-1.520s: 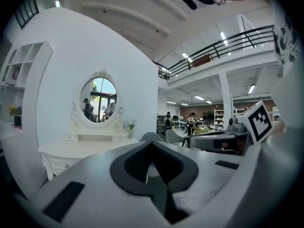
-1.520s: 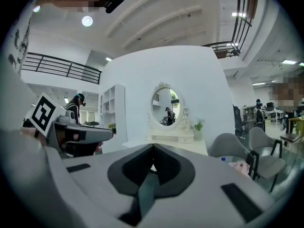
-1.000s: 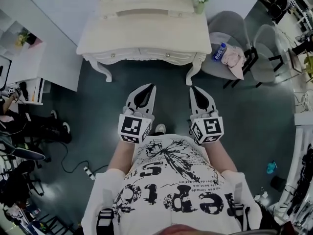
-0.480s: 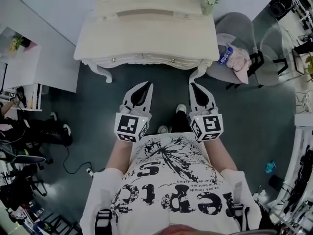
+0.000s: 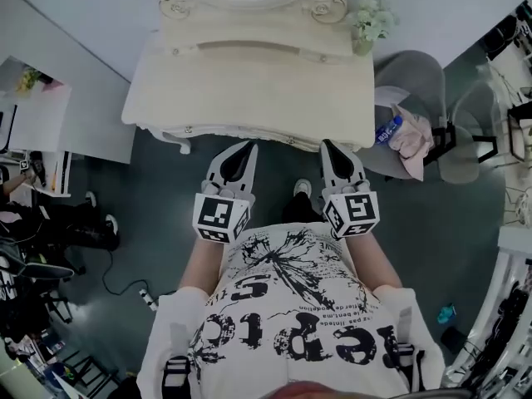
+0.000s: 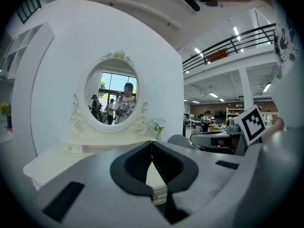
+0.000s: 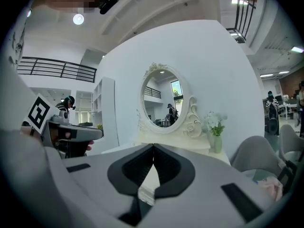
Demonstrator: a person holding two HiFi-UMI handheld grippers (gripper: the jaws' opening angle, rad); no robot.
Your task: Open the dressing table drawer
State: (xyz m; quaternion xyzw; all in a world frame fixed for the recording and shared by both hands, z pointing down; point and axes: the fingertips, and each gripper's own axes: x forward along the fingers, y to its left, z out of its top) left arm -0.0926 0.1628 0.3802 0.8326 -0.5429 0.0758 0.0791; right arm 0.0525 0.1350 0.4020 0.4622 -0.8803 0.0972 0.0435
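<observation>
Dressing table [image 5: 241,81], cream, scroll-carved, with oval mirror [image 6: 112,94]

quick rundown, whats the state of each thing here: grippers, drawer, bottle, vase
left gripper, shut, nothing between the jaws
right gripper, shut, nothing between the jaws
dressing table drawer, closed
water bottle, lying on its side on the grey chair
flower vase, upright on the table top
</observation>
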